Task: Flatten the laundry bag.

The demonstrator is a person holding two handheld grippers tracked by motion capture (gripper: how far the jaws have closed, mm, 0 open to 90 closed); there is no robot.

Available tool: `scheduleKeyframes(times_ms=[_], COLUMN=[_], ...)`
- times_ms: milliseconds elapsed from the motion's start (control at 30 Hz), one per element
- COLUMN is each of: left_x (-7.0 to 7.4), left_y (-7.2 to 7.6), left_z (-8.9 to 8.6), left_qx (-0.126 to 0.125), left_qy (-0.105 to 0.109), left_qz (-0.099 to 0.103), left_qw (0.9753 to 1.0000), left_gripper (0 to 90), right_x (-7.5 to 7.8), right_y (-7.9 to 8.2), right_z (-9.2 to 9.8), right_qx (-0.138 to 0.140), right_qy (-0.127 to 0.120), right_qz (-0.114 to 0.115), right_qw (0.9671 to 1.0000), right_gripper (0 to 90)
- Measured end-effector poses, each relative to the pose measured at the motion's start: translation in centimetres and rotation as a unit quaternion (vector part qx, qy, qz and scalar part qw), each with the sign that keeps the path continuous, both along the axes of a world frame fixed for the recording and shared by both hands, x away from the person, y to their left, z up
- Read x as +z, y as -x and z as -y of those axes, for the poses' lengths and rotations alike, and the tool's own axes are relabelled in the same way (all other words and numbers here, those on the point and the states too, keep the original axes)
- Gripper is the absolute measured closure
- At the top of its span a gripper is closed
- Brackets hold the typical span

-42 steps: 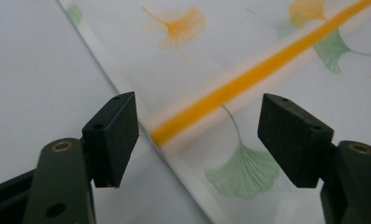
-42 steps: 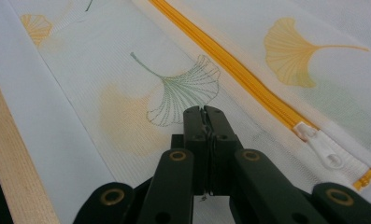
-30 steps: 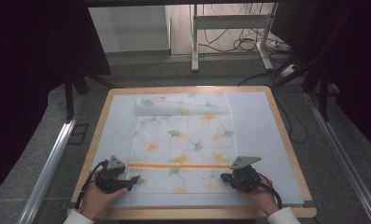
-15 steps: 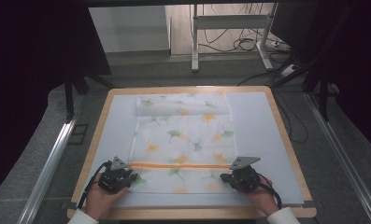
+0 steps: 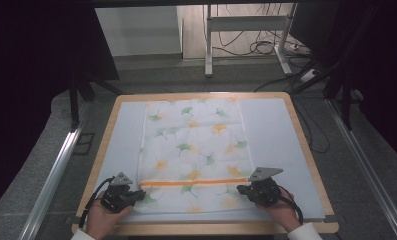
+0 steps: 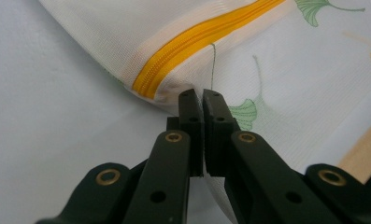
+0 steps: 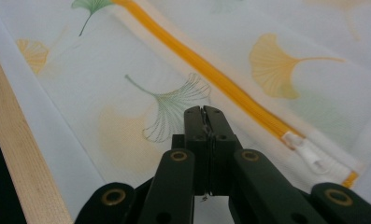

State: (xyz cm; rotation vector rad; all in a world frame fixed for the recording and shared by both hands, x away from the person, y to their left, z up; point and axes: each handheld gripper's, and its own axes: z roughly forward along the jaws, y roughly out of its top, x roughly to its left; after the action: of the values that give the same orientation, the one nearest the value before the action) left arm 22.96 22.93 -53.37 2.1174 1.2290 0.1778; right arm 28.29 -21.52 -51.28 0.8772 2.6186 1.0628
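Your left gripper (image 5: 132, 195) is clamped on the near left corner of the mesh bag (image 5: 193, 150), jaws pinching fabric just below the zipper (image 5: 193, 183). Your right gripper (image 5: 243, 189) is clamped on the near right corner, beside the zipper pull (image 7: 309, 154). The bag lies flat mid-table (image 5: 291, 135), zipped; contents can't be told.

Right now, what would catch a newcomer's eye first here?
The white mesh bag printed with ginkgo leaves, spread flat mid-table, with its orange zipper running across near the front edge. Next, the left gripper and right gripper, each pinching a near corner of the fabric.
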Motion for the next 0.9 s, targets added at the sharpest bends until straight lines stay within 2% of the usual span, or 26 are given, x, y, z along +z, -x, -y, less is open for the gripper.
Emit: scheduleKeyframes(times_ms=[333,467,533,567,600,633,733,900], left_x=[-0.2,-0.2,0.0,0.2,0.6,1.0,2.2,4.1], left_y=[0.2,0.2,0.2,0.2,0.2,0.2,0.0,-0.8], left_z=[-1.3,-1.4,-1.5,-1.5,-1.5,-1.4,-1.1,0.2], left_qx=[0.016,0.032,0.035,0.039,0.046,0.048,0.049,0.041], left_qy=[0.005,-0.005,-0.016,-0.023,-0.035,-0.035,-0.037,-0.033], left_qz=[-0.002,0.009,0.024,0.035,0.052,0.065,0.093,0.135], left_qw=[0.9999,0.9994,0.9989,0.9983,0.9970,0.9961,0.9937,0.9894], left_gripper=[87.4,79.3,65.5,55.6,49.1,41.6,32.8,27.7], right_x=[0.1,0.1,0.1,0.1,0.2,0.2,0.2,0.3], right_y=[-0.1,-0.1,-0.1,-0.1,-0.2,-0.2,-0.4,-0.5], right_z=[0.3,0.4,0.4,0.3,0.3,0.2,0.1,0.4], right_qx=[-0.006,-0.007,-0.007,-0.007,-0.008,-0.008,-0.006,-0.006], right_qy=[-0.002,-0.002,-0.001,-0.001,-0.002,-0.003,-0.003,-0.008], right_qz=[0.002,0.002,0.003,0.003,0.002,0.001,0.003,0.001], right_qw=[1.0000,1.0000,1.0000,1.0000,1.0000,1.0000,1.0000,0.9999], right_gripper=[88.9,89.0,88.9,89.0,89.0,89.0,89.0,89.3])
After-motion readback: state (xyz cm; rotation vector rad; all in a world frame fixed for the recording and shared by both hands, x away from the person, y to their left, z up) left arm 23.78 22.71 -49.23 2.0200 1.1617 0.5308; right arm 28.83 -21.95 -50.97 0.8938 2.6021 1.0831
